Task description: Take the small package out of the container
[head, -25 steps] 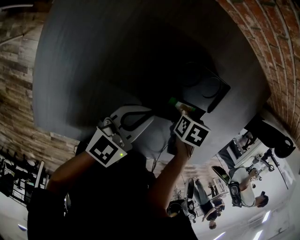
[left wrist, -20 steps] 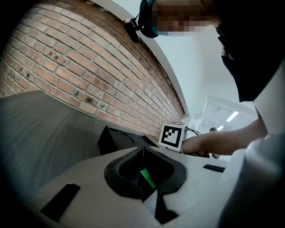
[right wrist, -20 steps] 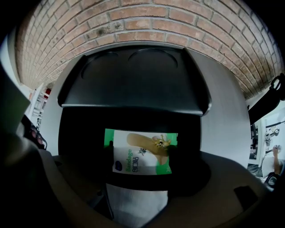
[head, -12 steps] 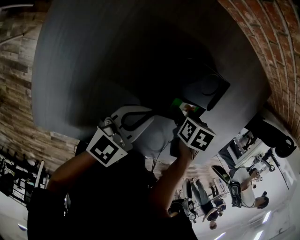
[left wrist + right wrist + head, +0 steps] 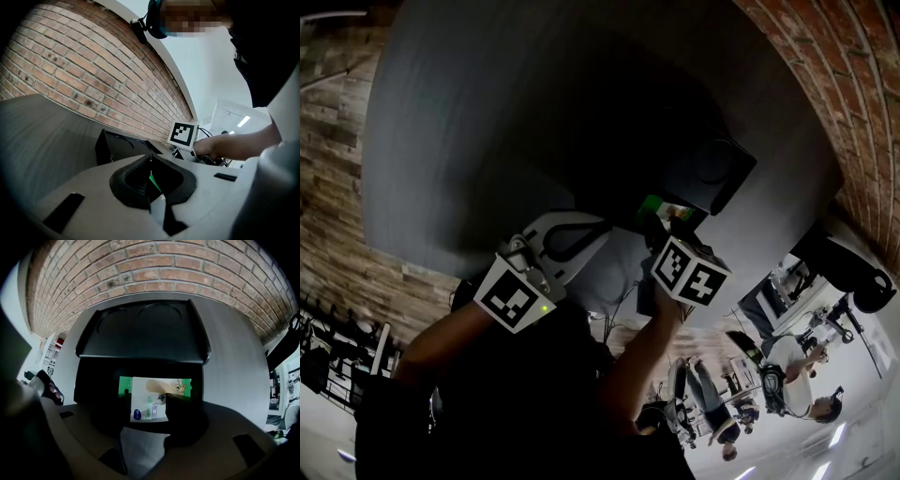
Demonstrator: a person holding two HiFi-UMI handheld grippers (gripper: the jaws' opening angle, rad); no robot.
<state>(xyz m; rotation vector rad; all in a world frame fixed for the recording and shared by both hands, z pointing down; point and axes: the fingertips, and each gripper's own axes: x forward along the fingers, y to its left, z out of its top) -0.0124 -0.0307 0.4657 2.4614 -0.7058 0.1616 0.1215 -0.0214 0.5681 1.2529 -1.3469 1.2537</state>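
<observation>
The small package (image 5: 149,405) bears print too blurred to read.

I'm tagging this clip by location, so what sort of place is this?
Probably a shared indoor workspace or lab rather than a home: a bare brick wall runs behind a large grey table, and several people stand among equipment in an open room lit by strip lights.

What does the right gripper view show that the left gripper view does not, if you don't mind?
Only the right gripper view: the small package inside the open container, between the jaws of the right gripper, which have just been closing. Only the left gripper view: the left gripper with jaws shut, the other gripper's marker cube and the hand holding it. Both: the black container, brick wall and grey table.
</observation>
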